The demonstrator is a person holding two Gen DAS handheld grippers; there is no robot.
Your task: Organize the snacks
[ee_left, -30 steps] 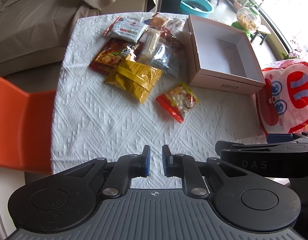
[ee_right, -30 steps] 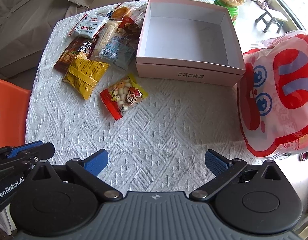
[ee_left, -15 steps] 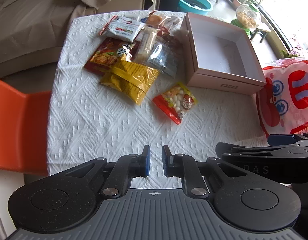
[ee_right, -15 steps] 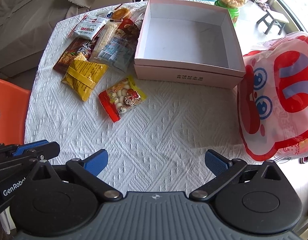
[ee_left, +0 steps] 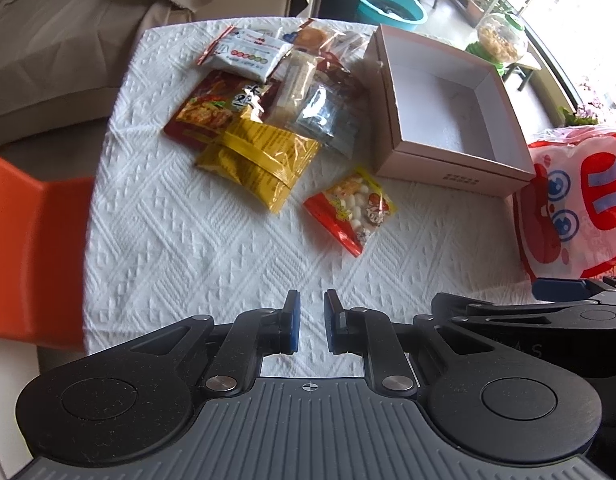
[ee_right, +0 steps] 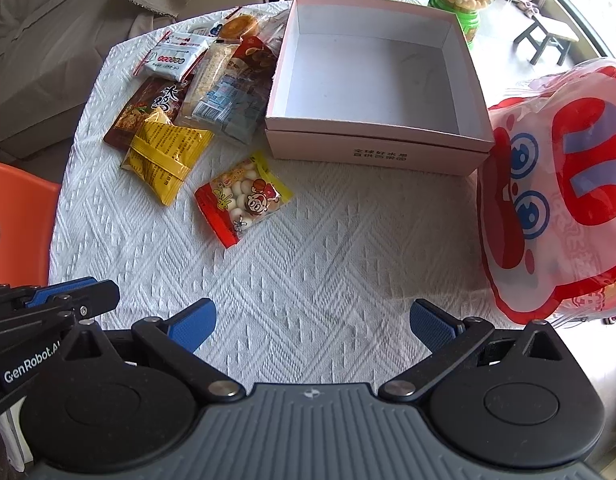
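Very little has changed over the last second: in the left wrist view the table has only slid slightly across the frame, and in the right wrist view it has held steady, so sorting has not yet begun.

At the left edge stands an orange chair (ee_right: 16,216), just beside the white tablecloth (ee_right: 328,264). The left gripper (ee_left: 310,322) hovers over the near part of the cloth with its jaws nearly together and nothing between them. Further in lies the snack pile (ee_right: 200,84), its packets overlapping. The yellow packet (ee_right: 164,156) rests at the pile's near edge, and the red-and-yellow candy packet (ee_right: 242,200) lies alone nearer the grippers, clear of the rest. Right of the pile, touching it, sits the pink box (ee_right: 372,148), open and holding nothing. The right gripper (ee_right: 312,326) hangs over bare cloth with its jaws spread wide and empty. At the far right a red cartoon bag (ee_right: 556,184) leans by the box's corner.

Every snack is still outside the box. The lone candy packet looks like the easiest first pick.
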